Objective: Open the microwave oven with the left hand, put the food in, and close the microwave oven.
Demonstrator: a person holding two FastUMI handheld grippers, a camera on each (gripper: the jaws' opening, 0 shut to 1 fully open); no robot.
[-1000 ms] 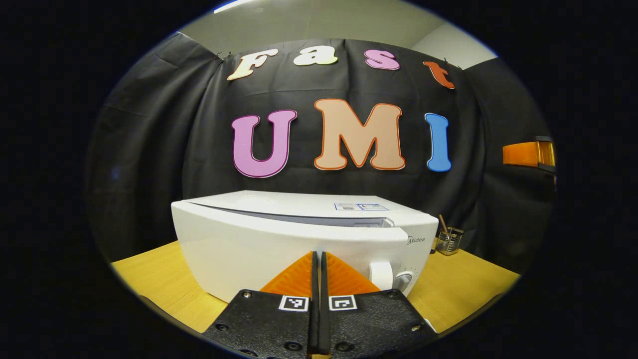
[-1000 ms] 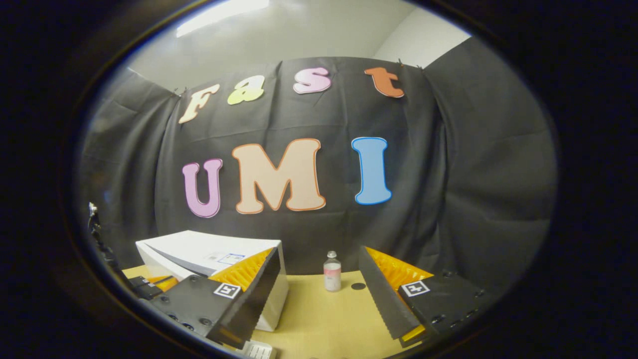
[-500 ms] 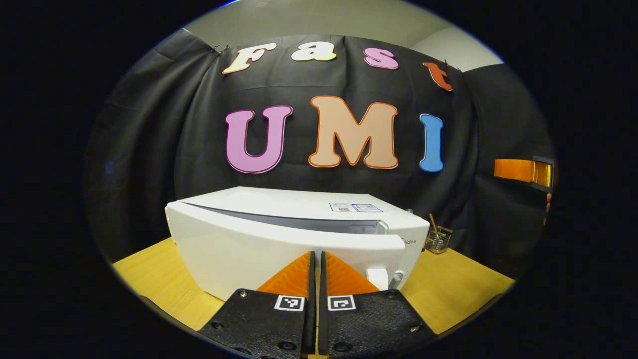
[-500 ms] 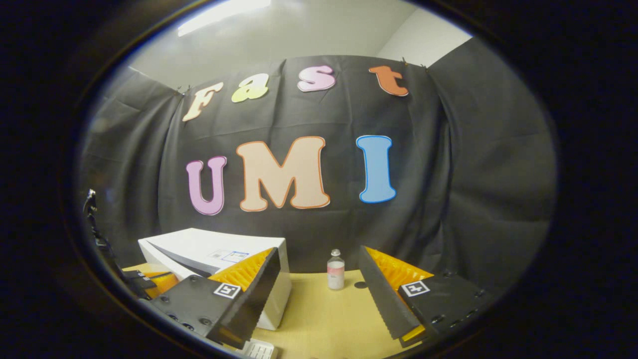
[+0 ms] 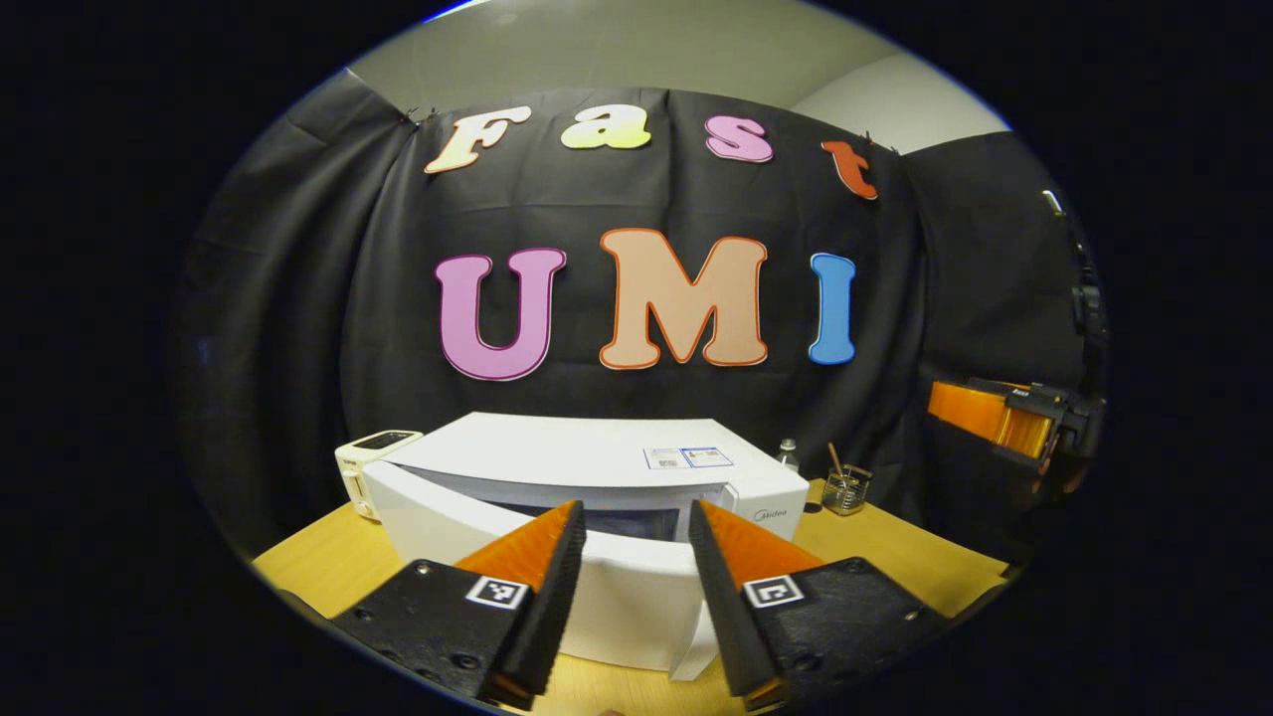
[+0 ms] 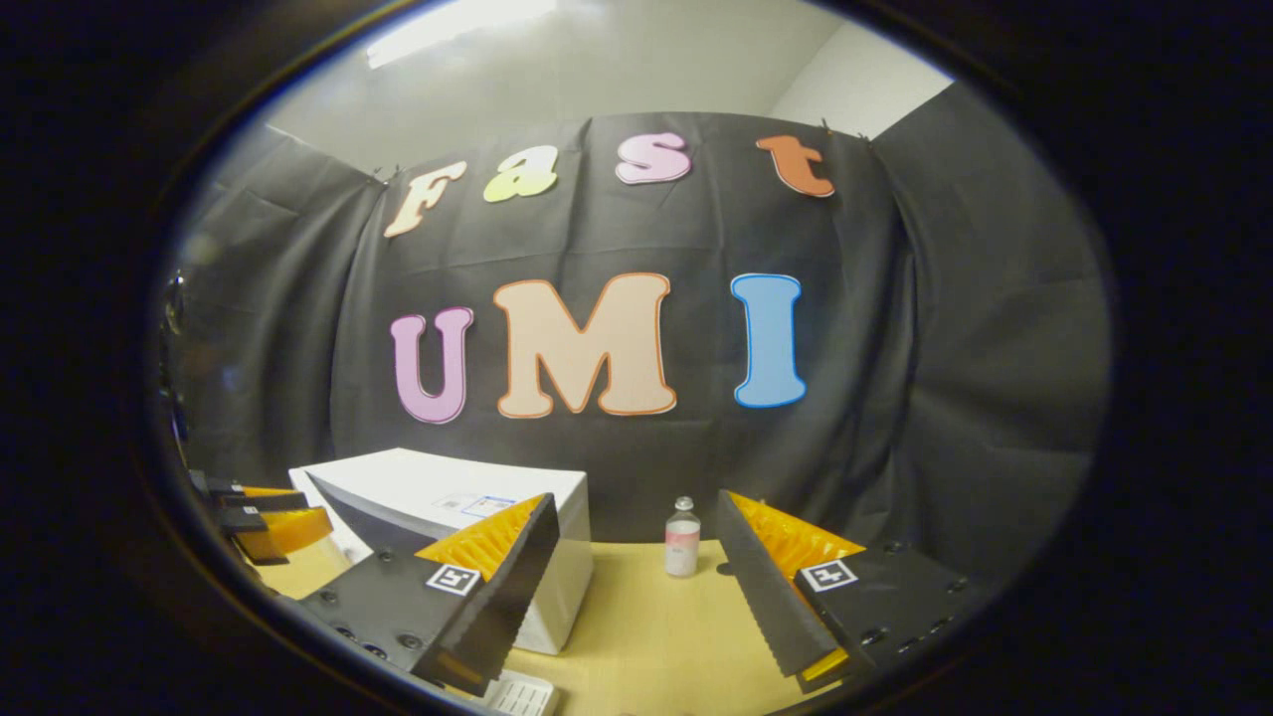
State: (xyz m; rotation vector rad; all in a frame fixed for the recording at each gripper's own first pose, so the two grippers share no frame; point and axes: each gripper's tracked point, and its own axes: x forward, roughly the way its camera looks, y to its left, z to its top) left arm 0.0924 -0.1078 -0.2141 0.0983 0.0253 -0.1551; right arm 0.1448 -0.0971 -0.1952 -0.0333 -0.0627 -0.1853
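- Left gripper (image 5: 627,597): fingers spread wide apart, nothing held between them. It sits low and in front of the microwave oven (image 5: 597,472), pointed at the appliance's front.
- Microwave oven: white, standing on the wooden table (image 5: 895,557). Its door (image 5: 597,587) is swung partly outward, with a dark gap visible between the door's top edge and the cabinet. The free edge of the door lies just ahead of the left gripper's fingers and between their lines; no contact between fingers and door can be confirmed.
- Right gripper (image 6: 632,587): fingers spread wide, holding nothing. In the right gripper view the microwave oven stands to the left, partly behind the left-hand finger. In the left gripper view this gripper appears at the far right edge, raised above the table.
- Writing: a brand mark is printed on the front panel to the right of the door, but it is too small to read reliably. A white sticker (image 5: 686,457) lies on top of the cabinet; its text is not legible.
- Other items: a small clear bottle (image 6: 682,538) with a pink label stands upright on the table, between the right gripper's fingers and well beyond them. A glass holder with sticks (image 5: 845,487) stands to the right of the oven. A small white appliance (image 5: 370,467) sits behind the oven's left corner.
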